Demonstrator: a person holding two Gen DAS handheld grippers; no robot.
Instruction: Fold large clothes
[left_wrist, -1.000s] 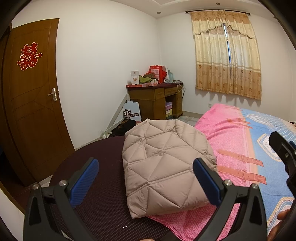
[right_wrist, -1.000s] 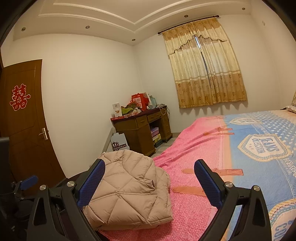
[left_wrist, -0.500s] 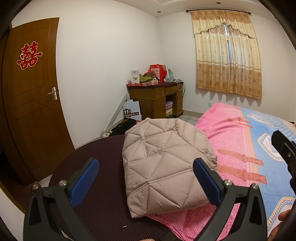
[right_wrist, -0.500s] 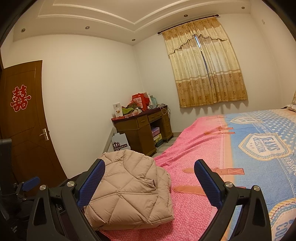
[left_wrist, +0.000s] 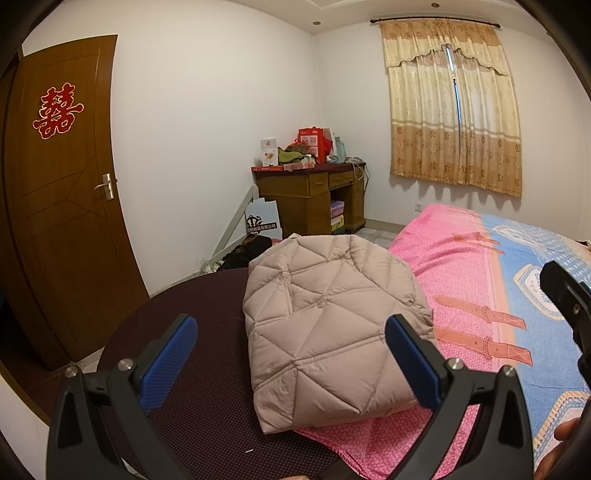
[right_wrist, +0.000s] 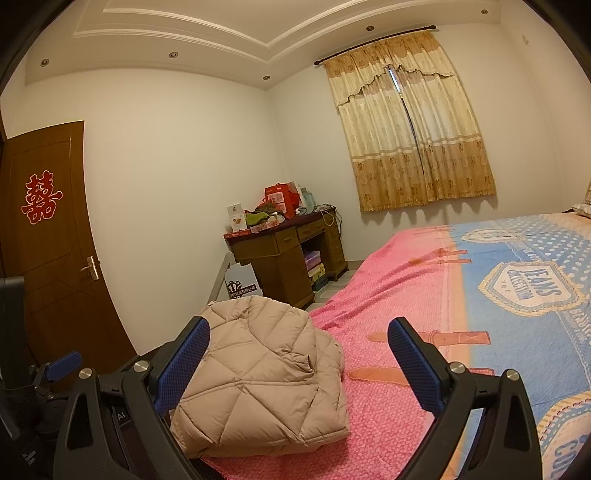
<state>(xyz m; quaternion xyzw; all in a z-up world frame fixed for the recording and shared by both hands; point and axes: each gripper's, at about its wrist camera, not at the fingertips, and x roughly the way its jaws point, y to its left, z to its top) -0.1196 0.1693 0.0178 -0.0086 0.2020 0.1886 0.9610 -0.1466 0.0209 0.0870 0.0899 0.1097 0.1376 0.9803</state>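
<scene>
- Fingers of the left gripper (left_wrist: 291, 360) are spread wide and hold nothing; the right gripper (right_wrist: 297, 363) likewise.
- One folded beige quilted jacket (left_wrist: 328, 328) lies on the bedspread's (right_wrist: 461, 295) pink edge.
- Bedspread badge reads "JEANS COLLECTION".
- Both grippers hover level, near the jacket, apart from it.

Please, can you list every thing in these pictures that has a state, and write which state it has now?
Left tool: open, holding nothing.
Right tool: open, holding nothing.
Quilted jacket: folded into a compact bundle, lying on the bed's edge.
Door: closed.
Curtains: drawn shut, only a thin gap in the middle.
Bedspread: spread flat over the bed.
</scene>
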